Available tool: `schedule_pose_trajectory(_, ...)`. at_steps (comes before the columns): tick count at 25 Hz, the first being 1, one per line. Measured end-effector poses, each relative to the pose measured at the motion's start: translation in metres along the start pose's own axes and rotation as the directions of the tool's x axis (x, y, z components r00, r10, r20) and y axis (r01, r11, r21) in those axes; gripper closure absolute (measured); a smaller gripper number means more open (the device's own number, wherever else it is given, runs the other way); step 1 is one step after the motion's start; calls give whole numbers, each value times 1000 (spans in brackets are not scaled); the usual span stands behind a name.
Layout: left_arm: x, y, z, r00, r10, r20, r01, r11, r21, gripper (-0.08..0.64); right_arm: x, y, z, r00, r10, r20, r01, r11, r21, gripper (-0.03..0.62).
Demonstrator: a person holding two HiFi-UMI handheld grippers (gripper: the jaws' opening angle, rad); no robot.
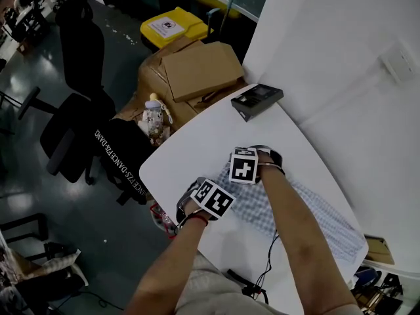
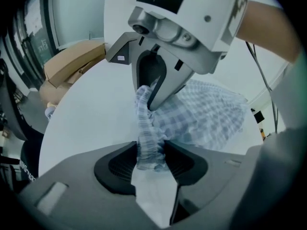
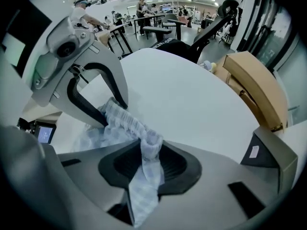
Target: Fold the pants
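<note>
Checked blue-and-white cloth, the pants lie flat on the white desk, and both tools are at the gathered waistband end. The left tool is pinching the elastic band between its pads. The right tool, just beside it on the far side, is pinching the same band, with a tongue of fabric hanging through its jaws. The short stretch of waistband between them looks bunched rather than taut.

From the tools the garment's long axis runs away to the right and nearer, so the legs end well apart from both grips. As I see it, any lengthwise fold means carrying the waistband along that line over the legs. Neither hand is nearer to the hems, since both sit at the same end.

The left tool stands close to the desk's rounded left edge, so there is little room that way. Bare desk lies farther off, up to the black box. A dark cable trails over the near edge, beside the legs.
</note>
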State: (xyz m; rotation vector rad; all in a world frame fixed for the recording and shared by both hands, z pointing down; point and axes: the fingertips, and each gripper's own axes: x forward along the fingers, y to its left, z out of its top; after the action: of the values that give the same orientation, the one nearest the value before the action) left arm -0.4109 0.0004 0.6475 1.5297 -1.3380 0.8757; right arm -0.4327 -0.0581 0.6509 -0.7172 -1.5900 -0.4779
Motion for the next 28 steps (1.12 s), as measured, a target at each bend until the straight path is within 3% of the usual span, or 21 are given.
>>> schedule_pose_trajectory(3,-1,-1,-1,999,-37,8,37,999,-21,434,-3,2,-1,1000,-14,14,14,1000,-10,508)
schedule_pose_trajectory(6,-7,-4,0,996,-85,21,86,995,-56,448,-9,5,-1,999,-29,31,30,999,-22,525)
schedule_pose_trajectory(10,-29,5,5,995,-96,33,98,994,-39,453,-29,3,10,995,-59,74,61,998,-17,529)
schedule_pose_trajectory(19,-90,55,-2,999,35,-31,-33,999,35,454,-77,-9,71,974,-160,164,166,986,-25,528)
schedule_pose_trajectory(23,-125,79,4,992,125,-7,-124,987,105,454,-101,-17,103,956,-207,206,217,976,-26,528)
schedule_pose_trajectory(28,-174,93,6,982,189,-7,-186,973,139,454,-140,-17,134,922,-255,292,272,962,-17,528)
